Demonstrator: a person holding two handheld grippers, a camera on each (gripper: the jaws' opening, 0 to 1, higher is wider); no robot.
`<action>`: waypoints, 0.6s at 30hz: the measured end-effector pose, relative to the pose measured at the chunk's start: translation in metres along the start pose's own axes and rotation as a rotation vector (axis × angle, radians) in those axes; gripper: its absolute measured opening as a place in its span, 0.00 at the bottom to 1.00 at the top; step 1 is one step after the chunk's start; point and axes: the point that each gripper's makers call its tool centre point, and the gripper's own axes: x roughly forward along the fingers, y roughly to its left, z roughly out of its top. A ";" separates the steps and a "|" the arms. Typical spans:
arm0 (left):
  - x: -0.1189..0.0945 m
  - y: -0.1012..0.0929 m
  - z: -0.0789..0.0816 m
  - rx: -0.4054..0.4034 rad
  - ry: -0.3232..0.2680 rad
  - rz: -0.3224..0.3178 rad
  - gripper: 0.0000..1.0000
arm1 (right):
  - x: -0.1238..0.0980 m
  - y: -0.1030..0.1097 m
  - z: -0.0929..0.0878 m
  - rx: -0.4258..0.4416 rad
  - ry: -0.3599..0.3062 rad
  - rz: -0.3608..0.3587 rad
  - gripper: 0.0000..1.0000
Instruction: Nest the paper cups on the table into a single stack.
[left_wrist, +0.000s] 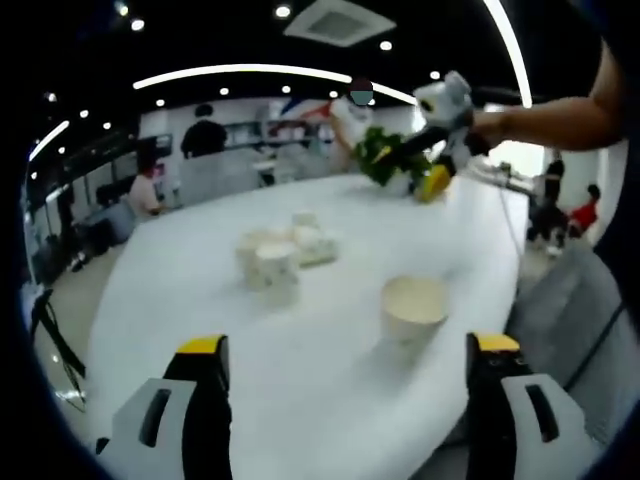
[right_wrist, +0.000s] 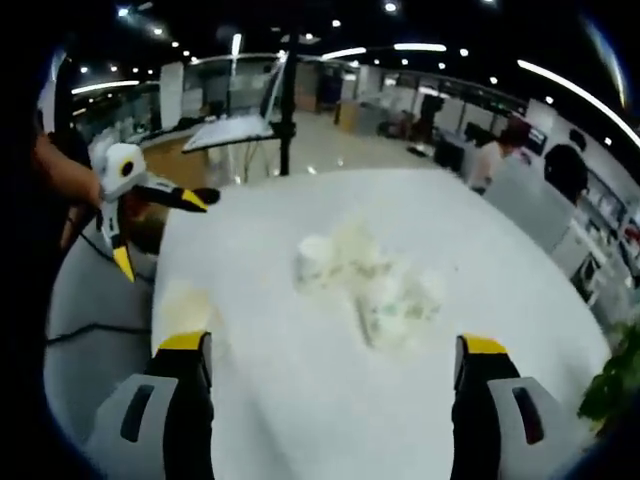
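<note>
both grippers, left (left_wrist: 345, 380) and right (right_wrist: 330, 375), gape released above the white table (left_wrist: 330, 400) near scattered paper cups (left_wrist: 285, 255).

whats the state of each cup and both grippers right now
single white paper cup: upright, mouth up, empty, standing apart near the table edge
cluster of white paper cups: loose group at mid-table, not yet one stack; blur hides which are upright
left gripper: jaws open, holding nothing
right gripper: jaws open, holding nothing
round white table: bears all the cups
</note>
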 end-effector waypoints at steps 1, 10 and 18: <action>0.001 0.000 -0.001 -0.002 0.001 0.000 0.98 | 0.001 0.000 0.000 0.001 0.008 0.010 1.00; 0.005 -0.010 -0.008 0.037 0.027 -0.017 0.96 | 0.010 -0.010 -0.001 -0.008 0.026 0.004 1.00; 0.009 -0.022 -0.017 0.068 0.066 -0.065 0.97 | 0.026 -0.013 0.001 -0.013 0.024 -0.006 1.00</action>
